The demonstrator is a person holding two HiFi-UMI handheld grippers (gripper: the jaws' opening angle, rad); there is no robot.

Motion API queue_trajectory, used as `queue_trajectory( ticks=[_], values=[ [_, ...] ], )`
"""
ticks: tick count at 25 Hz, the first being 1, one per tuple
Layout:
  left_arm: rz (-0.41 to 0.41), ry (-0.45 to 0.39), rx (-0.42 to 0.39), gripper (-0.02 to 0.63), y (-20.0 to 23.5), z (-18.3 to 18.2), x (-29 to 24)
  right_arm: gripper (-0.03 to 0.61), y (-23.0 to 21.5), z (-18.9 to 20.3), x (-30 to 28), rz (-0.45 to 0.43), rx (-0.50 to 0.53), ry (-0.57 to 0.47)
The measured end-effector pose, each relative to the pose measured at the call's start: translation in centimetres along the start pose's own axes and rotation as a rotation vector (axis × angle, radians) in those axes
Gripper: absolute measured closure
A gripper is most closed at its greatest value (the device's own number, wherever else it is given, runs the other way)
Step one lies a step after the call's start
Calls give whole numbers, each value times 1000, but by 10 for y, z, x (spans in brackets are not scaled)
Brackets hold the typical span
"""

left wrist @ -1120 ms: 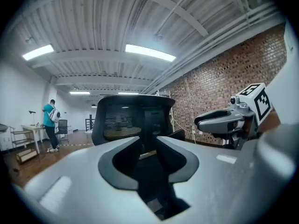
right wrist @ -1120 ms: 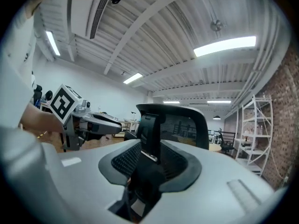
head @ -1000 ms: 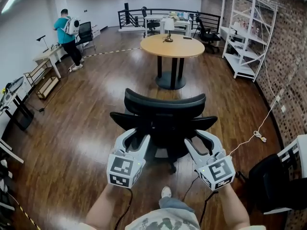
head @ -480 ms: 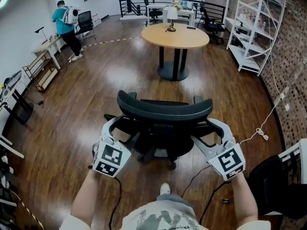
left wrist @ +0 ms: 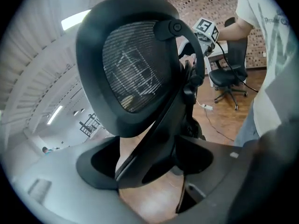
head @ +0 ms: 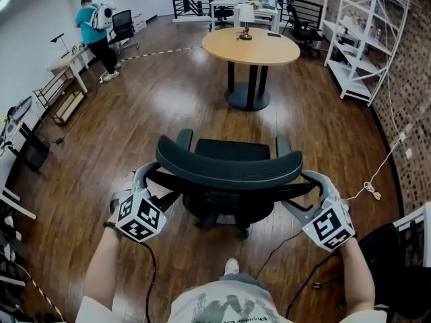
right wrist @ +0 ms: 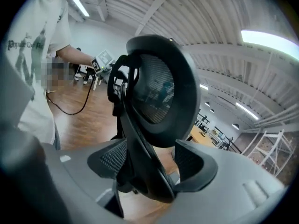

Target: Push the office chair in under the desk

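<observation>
One black mesh-backed office chair (head: 229,170) stands on the dark wooden floor (head: 168,113) just in front of me. Its back is toward me, and it is well apart from the round wooden table (head: 250,46) beyond it. I can read no brand on the chair. The print on my pale shirt (head: 225,311) is too blurred to make out, and the gripper cubes carry only black-and-white square markers. My left gripper (head: 151,180) sits at the backrest's left edge, jaws spread wide after just opening, with a black frame strut (left wrist: 159,129) between them; I can't tell whether a pad touches it. My right gripper (head: 306,190) mirrors it at the right edge, its jaws likewise just opened wide around the frame there.
</observation>
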State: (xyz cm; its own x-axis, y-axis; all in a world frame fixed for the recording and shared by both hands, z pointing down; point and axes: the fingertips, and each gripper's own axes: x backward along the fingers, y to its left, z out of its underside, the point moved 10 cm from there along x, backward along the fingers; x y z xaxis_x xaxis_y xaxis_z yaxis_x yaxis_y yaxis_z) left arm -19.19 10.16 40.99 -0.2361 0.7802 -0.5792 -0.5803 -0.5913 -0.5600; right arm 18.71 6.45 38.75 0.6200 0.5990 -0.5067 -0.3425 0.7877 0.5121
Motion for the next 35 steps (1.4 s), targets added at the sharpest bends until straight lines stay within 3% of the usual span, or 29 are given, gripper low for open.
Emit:
queue_trajectory(
  ticks=[5, 10, 13, 26, 35],
  values=[
    [-10, 49, -29, 242, 4, 0, -16, 270, -6, 19, -17, -65, 57, 59],
    [8, 23, 24, 250, 5, 7, -15, 268, -11, 20, -27, -126, 46, 74],
    [6, 27, 13, 270, 4, 4, -16, 288, -11, 19, -28, -140, 87, 76],
    [17, 83, -29, 296, 21, -8, -38, 305, -31, 20, -41, -149, 102, 80],
    [14, 86, -29, 295, 69, -11, -87, 310, -73, 17, -87, -123, 103, 86]
  ],
)
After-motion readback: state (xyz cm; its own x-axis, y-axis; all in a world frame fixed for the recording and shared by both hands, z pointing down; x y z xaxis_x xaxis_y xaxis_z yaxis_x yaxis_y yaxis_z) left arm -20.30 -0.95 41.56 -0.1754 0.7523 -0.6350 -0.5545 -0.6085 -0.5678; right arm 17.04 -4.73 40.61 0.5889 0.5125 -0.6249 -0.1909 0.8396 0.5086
